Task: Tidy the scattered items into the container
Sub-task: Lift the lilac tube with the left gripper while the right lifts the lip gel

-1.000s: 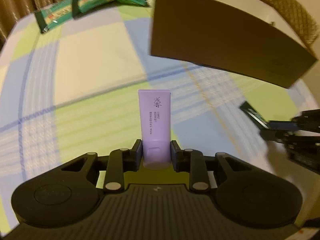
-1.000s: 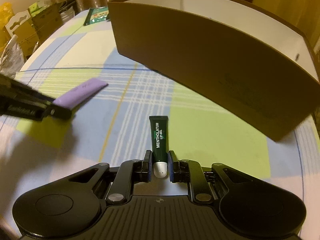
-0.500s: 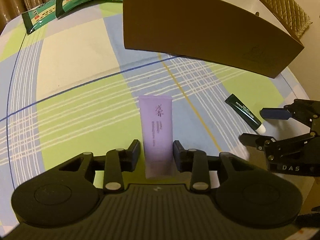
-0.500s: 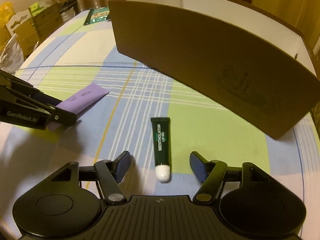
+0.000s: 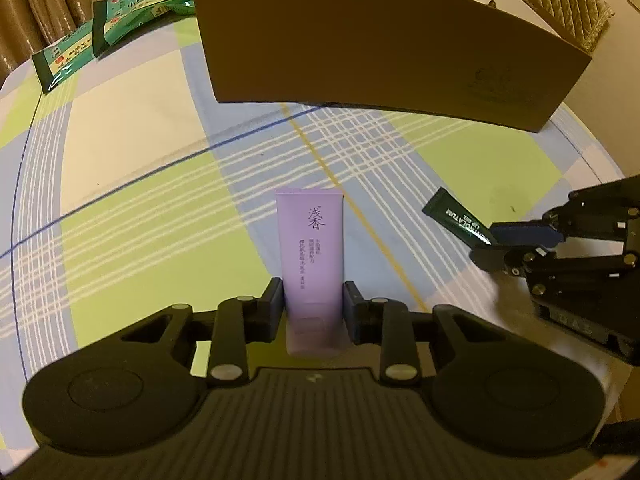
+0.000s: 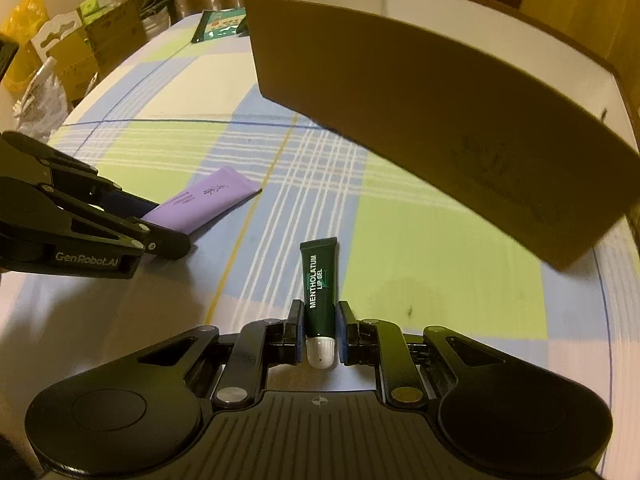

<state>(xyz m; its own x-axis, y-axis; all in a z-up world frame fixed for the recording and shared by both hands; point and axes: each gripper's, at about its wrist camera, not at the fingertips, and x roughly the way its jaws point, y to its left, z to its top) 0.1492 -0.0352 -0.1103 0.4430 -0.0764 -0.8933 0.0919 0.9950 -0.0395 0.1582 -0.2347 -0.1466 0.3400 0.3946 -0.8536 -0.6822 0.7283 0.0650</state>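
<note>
Left gripper [image 5: 313, 305] closing on purple tube [image 5: 311, 240], long axis toward 12 o'clock. Right gripper [image 6: 319, 330] closing on green lip gel tube [image 6: 320, 280] (cap nearest camera). Cardboard box [image 6: 420, 92] lies ahead, 1 o'clock, right gripper nearer.

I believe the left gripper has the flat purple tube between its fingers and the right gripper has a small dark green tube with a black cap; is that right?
Not quite: the small dark green tube in the right gripper has a white cap, as the right wrist view shows. The left gripper, its jaws closing, does have the flat purple tube between its fingers.
</note>
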